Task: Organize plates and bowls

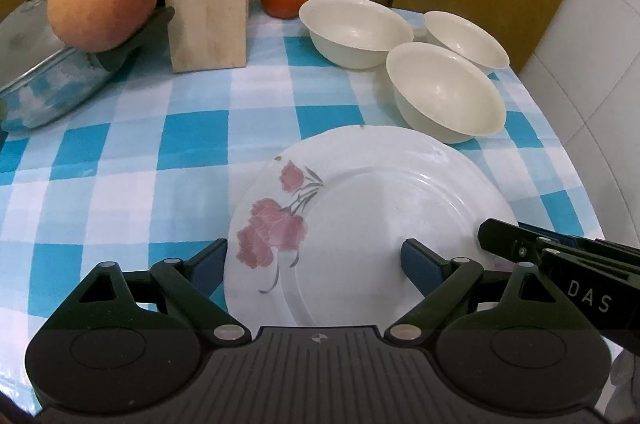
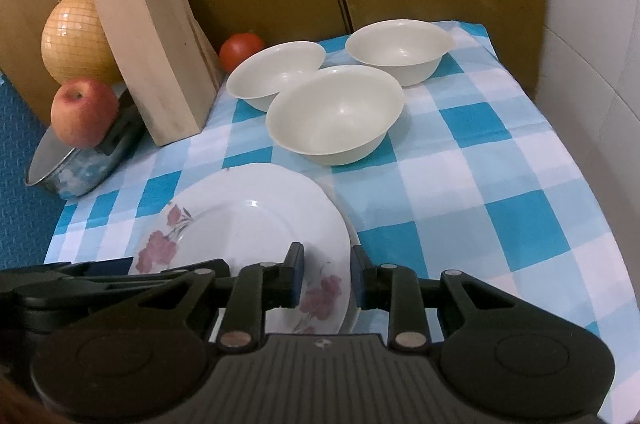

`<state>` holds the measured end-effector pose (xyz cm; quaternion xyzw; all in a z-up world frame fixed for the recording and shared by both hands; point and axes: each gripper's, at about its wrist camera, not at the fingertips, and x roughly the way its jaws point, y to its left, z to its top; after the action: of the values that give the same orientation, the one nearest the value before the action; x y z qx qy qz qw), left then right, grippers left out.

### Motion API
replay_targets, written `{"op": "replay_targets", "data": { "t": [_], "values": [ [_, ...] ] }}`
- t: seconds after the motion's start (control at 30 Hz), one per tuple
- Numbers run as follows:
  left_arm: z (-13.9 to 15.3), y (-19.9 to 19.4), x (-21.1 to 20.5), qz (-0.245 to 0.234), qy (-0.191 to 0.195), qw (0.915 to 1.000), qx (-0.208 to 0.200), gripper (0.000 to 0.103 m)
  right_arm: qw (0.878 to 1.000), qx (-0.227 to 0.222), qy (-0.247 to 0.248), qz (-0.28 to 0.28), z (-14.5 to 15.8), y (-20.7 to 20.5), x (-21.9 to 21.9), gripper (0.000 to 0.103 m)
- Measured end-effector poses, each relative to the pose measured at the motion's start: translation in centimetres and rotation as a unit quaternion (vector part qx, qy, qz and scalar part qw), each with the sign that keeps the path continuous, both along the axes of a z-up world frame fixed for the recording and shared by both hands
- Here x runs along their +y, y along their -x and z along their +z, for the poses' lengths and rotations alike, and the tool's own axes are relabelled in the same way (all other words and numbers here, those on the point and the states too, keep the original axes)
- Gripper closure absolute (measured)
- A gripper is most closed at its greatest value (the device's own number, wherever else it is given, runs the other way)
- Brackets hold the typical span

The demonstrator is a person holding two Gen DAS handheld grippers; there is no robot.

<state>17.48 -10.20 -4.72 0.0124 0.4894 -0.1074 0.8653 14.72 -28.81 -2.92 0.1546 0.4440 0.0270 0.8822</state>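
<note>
On the checked cloth, close to its near edge, lies the flowered plate, and both grippers are at it. The right gripper has its jaws narrow and set across the right rim of the plate, one pad over the flowers and the other outside the edge; I judge that it pinches the rim, probably to lift or steady that side. It looks as if a second plate lies under the first one, but I cannot tell this for sure. The left gripper has its jaws wide, one finger outside the left rim and the other over the middle of the plate, and it holds nothing. It seems to wait there so that it can take the opposite side.

Behind the plate stand three cream bowls, all upright and close together, the two at the back nearly touching the front one. The front bowl is just beside the far rim of the plate, so the plate has little room to go forward. At the left a wooden knife block stands near the bowls, with a tomato behind it, and an apple rests on a steel pot. To the right of the plate the cloth is free up to the white wall, and this is the best open space for moving, I think
</note>
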Motion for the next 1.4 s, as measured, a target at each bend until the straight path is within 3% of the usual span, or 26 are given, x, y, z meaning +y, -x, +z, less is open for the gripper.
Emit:
{"op": "replay_targets", "data": {
  "t": [0.73,0.93,1.13,1.4],
  "values": [
    [0.2,0.1,-0.1,-0.005,-0.014,0.9998,-0.011,0.007,1.0,-0.009,0.01,-0.014,0.8,0.2,-1.5,0.076],
    [1.5,-1.2,0.4,0.018,0.005,0.9998,-0.009,0.007,0.999,-0.016,0.001,-0.039,1.5,-0.6,-2.8,0.076],
    [4.0,-1.8,-0.6,0.016,0.014,0.9986,-0.048,0.005,0.999,-0.022,-0.007,-0.049,2.0,-2.4,-3.4,0.076],
    [3.5,-4.7,-1.8,0.031,0.041,0.9982,-0.03,0.005,0.997,-0.025,-0.011,-0.077,2.1,-4.3,-5.1,0.072]
  ]
}}
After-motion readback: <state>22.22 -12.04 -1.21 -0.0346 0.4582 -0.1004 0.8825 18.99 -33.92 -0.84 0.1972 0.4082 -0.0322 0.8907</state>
